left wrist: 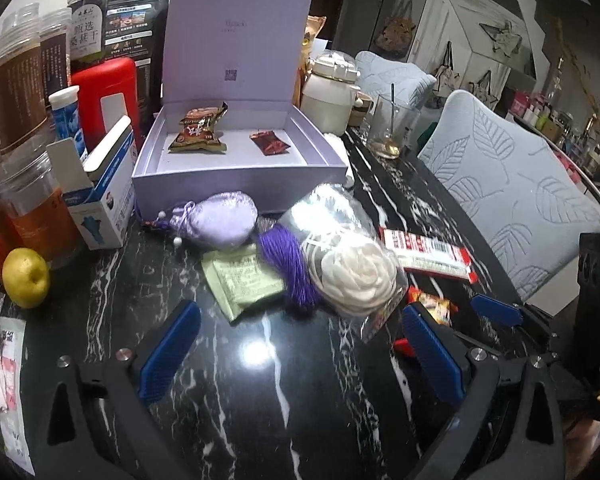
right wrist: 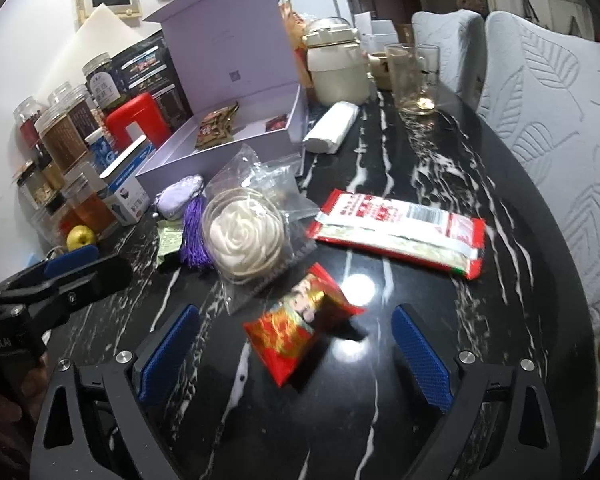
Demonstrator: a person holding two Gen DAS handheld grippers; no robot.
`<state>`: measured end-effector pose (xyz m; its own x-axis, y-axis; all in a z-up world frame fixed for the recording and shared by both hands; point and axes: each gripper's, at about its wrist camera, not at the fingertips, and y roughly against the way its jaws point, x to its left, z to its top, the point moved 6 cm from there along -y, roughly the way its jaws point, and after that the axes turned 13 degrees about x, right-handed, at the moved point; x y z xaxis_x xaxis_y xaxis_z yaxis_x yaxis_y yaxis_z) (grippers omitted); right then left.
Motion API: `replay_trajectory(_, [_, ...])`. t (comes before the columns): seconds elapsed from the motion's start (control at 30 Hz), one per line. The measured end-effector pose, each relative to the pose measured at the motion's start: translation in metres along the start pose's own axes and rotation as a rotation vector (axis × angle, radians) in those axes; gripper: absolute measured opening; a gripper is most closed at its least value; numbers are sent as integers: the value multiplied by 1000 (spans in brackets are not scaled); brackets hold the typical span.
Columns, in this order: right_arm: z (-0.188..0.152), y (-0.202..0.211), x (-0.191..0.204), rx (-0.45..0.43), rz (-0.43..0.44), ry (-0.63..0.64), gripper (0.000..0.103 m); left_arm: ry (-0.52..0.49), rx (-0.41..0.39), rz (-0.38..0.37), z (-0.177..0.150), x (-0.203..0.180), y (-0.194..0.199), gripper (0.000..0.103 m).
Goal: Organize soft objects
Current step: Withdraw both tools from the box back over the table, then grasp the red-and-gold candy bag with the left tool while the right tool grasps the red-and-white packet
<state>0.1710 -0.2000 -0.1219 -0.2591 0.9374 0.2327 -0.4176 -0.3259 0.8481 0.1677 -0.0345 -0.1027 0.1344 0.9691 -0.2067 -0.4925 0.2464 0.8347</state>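
1. Your left gripper (left wrist: 300,360) hangs low over the black marble table (left wrist: 260,420) with its jaws spread wide and nothing between them. Just ahead of it lie the green sachet (left wrist: 242,282), the purple tassel (left wrist: 288,268) and the bagged white fabric rose (left wrist: 356,276); beyond those sits the lilac pouch (left wrist: 216,218), touching the front wall of the open lavender box (left wrist: 236,184).
2. I judge that you are between picks: two packets already lie in the box, the rest wait outside.
3. Your right gripper (right wrist: 296,360) is equally wide and empty, with the red-and-gold packet (right wrist: 300,324) lying between its fingers, so closing there looks like the natural next move.
4. Ahead and to its right lies the long red-and-white packet (right wrist: 400,232).
5. The rose bag's loose plastic edge touches the red-and-gold packet on its left; mind you don't pinch both.
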Motion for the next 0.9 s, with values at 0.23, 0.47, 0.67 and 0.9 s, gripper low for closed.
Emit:
replay_trajectory(0.23, [3,7,-16,2,-38,12,99,-75,32,-46,3,-32,-16,102])
replay_trajectory(0.47, [-8,18,-59,19,-122,-38,99,-155,86,-127,-7,-80,-37,102])
replay_trajectory(0.67, [-10,28,-97,21,-171,-80,99,-182,136,-195,-11,-107,-55,95])
replay_trajectory(0.9, [5,17,-106,55,-154,-8,99,-147,206,-201,-13,-108,-76,75])
